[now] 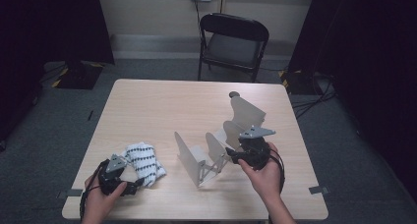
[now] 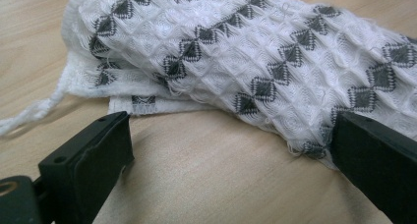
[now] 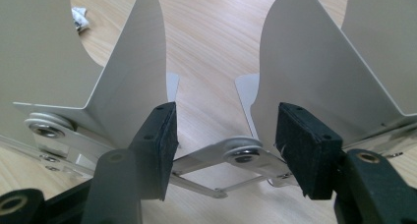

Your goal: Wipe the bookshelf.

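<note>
Right, your light wooden table [image 1: 147,106] fills mid-frame in the high view. Pale grey metal expanding file rack [image 1: 216,145] sits right of centre; your right gripper [image 3: 223,135] stands half-wide at its scissor hinge, pads not clamping. White waffle-weave cloth with grey diamonds [image 1: 143,163] lies lower left; your left gripper [image 2: 231,150] stands wide, one jaw touching its edge.

Folded cloth [image 2: 255,52] runs past the left gripper view's upper and right edges; rack dividers [image 3: 123,67] are cropped at the right gripper view's top.
</note>
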`<state>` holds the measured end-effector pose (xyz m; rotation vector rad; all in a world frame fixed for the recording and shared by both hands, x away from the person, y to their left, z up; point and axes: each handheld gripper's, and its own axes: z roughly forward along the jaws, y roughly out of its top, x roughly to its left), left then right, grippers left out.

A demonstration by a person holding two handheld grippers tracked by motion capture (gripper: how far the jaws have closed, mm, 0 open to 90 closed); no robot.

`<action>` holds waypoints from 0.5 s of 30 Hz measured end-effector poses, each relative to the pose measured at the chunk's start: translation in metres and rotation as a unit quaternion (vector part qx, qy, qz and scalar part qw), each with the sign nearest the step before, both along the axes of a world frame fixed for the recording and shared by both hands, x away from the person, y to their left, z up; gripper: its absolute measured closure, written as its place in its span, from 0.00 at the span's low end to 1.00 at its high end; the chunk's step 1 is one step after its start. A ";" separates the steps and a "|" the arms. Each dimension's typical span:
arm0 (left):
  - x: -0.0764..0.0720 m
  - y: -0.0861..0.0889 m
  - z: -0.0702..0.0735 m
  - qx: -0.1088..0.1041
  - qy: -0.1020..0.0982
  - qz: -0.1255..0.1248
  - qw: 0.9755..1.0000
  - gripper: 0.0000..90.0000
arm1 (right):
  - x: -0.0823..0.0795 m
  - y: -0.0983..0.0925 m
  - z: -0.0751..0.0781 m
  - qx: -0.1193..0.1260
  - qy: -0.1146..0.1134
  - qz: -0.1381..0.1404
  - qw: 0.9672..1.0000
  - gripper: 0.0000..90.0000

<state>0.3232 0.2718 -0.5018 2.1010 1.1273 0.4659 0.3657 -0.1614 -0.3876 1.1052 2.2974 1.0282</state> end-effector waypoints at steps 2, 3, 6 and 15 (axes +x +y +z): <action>0.000 0.000 0.000 0.000 0.000 0.000 1.000 0.02 | 0.000 -0.001 0.000 -0.004 -0.001 0.001 1.000 0.46; 0.000 0.000 0.000 0.000 0.000 0.000 1.000 0.02 | 0.000 -0.001 0.001 -0.005 -0.001 0.000 1.000 0.46; 0.000 0.000 0.000 0.000 0.000 0.001 1.000 0.02 | -0.001 -0.002 0.001 -0.008 -0.002 0.000 1.000 0.46; 0.000 0.000 0.000 0.000 0.000 0.001 1.000 0.02 | -0.001 -0.001 0.005 -0.011 0.000 0.000 1.000 0.47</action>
